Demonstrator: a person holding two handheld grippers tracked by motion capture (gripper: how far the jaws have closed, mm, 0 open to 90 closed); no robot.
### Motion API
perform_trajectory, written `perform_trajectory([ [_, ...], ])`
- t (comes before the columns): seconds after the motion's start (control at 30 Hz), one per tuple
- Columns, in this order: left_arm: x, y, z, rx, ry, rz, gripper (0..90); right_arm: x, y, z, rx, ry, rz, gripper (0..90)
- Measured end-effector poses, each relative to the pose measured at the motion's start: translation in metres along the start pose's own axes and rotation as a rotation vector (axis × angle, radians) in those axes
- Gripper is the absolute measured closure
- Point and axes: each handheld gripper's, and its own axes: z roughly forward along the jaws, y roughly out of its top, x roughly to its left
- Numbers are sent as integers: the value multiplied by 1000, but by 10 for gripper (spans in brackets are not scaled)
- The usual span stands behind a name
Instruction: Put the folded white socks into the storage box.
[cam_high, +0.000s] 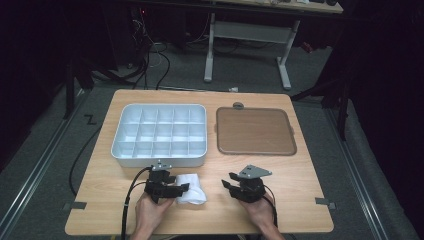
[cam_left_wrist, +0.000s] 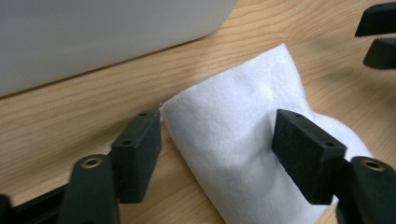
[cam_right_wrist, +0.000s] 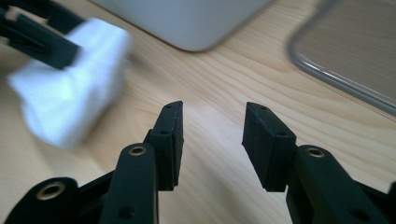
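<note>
Wooden tabletop (cam_high: 100, 200) carries a white compartment tray (cam_high: 159, 134) at the back left and a brown flat tray (cam_high: 255, 131) with a grey rim at the back right, the two side by side and apart. Near the front edge, just in front of the white tray, lies a folded white cloth (cam_high: 191, 188). The left hand-held gripper (cam_high: 179, 189) sits at the cloth's left side, held by the person's left hand (cam_high: 150, 212), with a black cable trailing from it toward the tabletop's front edge. In the left gripper view its jaws are spread wide around the cloth (cam_left_wrist: 243, 140): one jaw stands just off the cloth's near edge, the other is in front of the fabric, and whether either touches it cannot be told. The white tray's wall (cam_left_wrist: 107, 32) rises behind the cloth in that view. The right hand-held gripper (cam_high: 227, 184) is to the right of the cloth and apart from it, held by the right hand (cam_high: 260, 212), with a grey three-cornered plate on top. In the right gripper view its jaws are spread with bare wood between them and nothing held; the cloth (cam_right_wrist: 70, 107) shows blurred at upper left with the left hand-held gripper (cam_right_wrist: 37, 39) over it, the white tray's corner (cam_right_wrist: 196, 23) above, and the brown tray's rim (cam_right_wrist: 336, 77) at upper right.
</note>
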Motion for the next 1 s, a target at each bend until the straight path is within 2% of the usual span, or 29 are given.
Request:
perform_trajectory([
  [0.1, 0, -2, 0, 5, -10, 11, 427, -16, -11, -6, 10, -70, 19, 560],
  [0.33, -1, -5, 0, 18, -21, 29, 508, -50, -32, -20, 29, -152, 113, 552],
  [0.4, -1, -5, 0, 21, -25, 31, 520, -54, -33, -22, 31, -163, 119, 552],
  [0.43, 0, -5, 0, 23, -28, 31, 546, -60, -37, -25, 35, -187, 137, 549],
  [0.5, 0, -5, 0, 23, -30, 33, 554, -62, -38, -26, 38, -197, 140, 548],
  [0.63, 1, -6, -1, 25, -34, 27, 594, -72, -47, -30, 46, -253, 157, 536],
  [0.77, 1, -7, -2, 20, -35, 23, 627, -77, -53, -32, 43, -277, 172, 528],
  [1.0, -1, -8, -3, 21, -38, 31, 674, -79, -54, -31, 62, -283, 188, 490],
])
